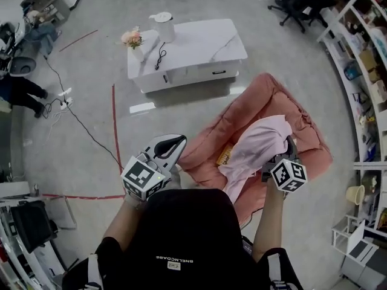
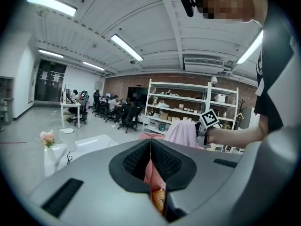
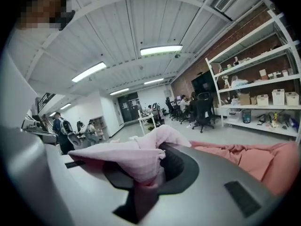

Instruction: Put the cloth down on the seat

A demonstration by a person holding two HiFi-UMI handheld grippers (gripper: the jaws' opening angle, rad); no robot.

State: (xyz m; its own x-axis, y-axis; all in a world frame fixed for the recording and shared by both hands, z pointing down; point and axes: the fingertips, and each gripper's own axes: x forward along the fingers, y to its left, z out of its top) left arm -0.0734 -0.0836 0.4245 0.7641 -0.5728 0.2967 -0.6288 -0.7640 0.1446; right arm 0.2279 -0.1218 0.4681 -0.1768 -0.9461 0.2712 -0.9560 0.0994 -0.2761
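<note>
L arm (image 1: 120, 221) bent, L claw (image 1: 174, 144) closed, empty | R arm (image 1: 273, 217) raised, R claw (image 1: 289, 148) clamped on pink cloth (image 1: 257, 147) over seat (image 1: 242, 109)

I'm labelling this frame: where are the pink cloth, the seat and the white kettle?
pink cloth (image 1: 257, 145): head view, middle of the hanging fabric.
seat (image 1: 242, 109): head view, bare upper-left rim.
white kettle (image 1: 164, 28): head view, its body.

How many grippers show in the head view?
2. The left gripper is at the left edge of the seat, shut and empty. The right gripper is above the seat, shut on the pink cloth. No others appear hidden.
</note>
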